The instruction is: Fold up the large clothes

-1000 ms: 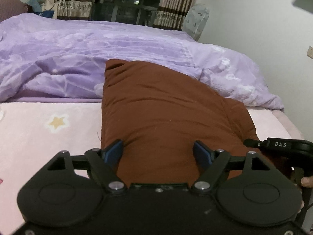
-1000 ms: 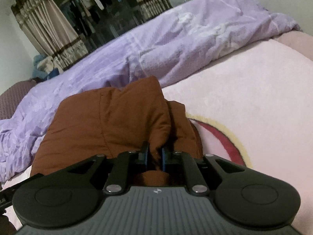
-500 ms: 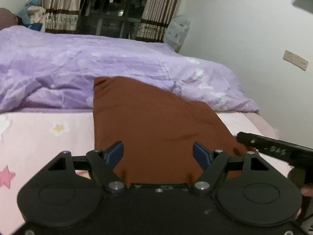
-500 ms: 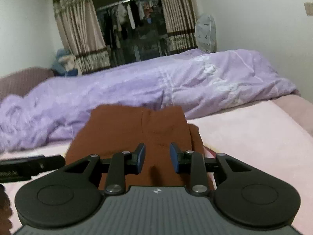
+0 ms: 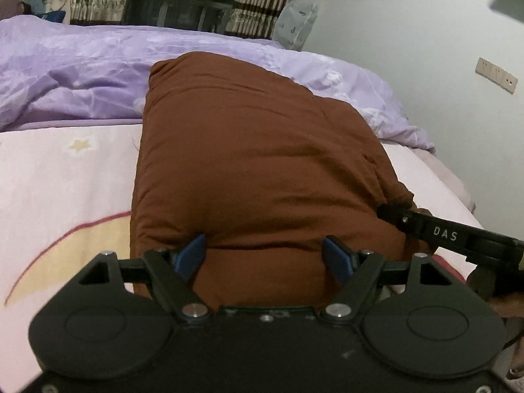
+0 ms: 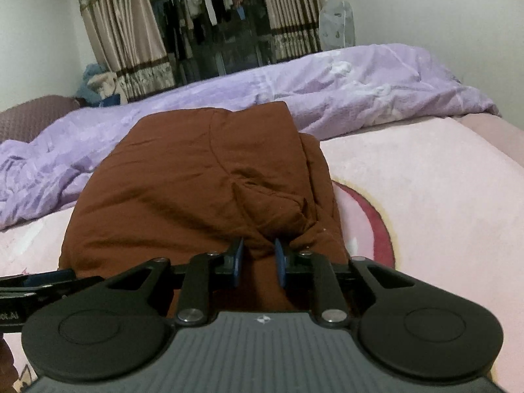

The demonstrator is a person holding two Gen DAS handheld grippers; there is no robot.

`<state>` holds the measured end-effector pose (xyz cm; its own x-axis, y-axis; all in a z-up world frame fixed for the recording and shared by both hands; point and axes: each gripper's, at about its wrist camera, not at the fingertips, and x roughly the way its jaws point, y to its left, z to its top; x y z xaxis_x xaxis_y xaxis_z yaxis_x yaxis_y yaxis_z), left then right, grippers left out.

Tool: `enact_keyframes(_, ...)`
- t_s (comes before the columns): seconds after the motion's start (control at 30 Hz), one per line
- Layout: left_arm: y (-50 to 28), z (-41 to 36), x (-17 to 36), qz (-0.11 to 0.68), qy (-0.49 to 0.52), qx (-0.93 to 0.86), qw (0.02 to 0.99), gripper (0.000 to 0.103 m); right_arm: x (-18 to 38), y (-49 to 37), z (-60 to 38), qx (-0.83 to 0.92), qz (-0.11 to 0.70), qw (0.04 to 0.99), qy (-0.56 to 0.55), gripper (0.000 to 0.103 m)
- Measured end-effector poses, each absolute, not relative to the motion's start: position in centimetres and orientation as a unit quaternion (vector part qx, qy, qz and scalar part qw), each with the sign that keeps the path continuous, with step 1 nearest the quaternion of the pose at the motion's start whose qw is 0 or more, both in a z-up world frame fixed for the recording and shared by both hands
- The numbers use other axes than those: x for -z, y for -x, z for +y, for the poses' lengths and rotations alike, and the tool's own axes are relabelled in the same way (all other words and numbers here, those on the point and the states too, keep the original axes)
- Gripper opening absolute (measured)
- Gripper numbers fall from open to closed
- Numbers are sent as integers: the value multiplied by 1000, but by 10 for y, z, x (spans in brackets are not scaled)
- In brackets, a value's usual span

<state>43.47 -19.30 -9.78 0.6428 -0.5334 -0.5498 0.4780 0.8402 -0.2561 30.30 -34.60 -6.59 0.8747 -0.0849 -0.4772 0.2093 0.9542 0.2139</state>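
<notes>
A brown garment (image 5: 255,163) lies folded into a thick rectangle on the pink bed cover (image 5: 65,180); the right wrist view shows it too (image 6: 183,177). My left gripper (image 5: 264,257) stands open at the garment's near edge, its blue pads wide apart with the cloth bulging between them. My right gripper (image 6: 258,260) is at the garment's near right corner, its jaws closing on a raised ridge of brown cloth that fills the gap. From the left wrist view the right gripper's black side (image 5: 442,232) shows at the garment's right edge.
A crumpled purple duvet (image 6: 360,85) lies across the bed behind the garment. Striped curtains (image 6: 124,32) and hanging clothes stand at the back, with a white wall (image 5: 409,49) to the right. A red and yellow pattern (image 6: 370,216) marks the pink cover.
The right gripper let go of the cloth, rolled level, then narrowed again onto a fold at the near corner. The left gripper moved in low against the garment's near edge, staying open.
</notes>
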Motion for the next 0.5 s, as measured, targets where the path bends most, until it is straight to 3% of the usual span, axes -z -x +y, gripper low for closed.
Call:
enact_keyframes(0.23,-436,-189,87,320,28,281,904,78,60,-297,-346,78,232,959,-142,22)
enact_keyframes(0.5,-463,-182,31,302,54,256,917,78,1,-309,-343,72,215,964,-136,26)
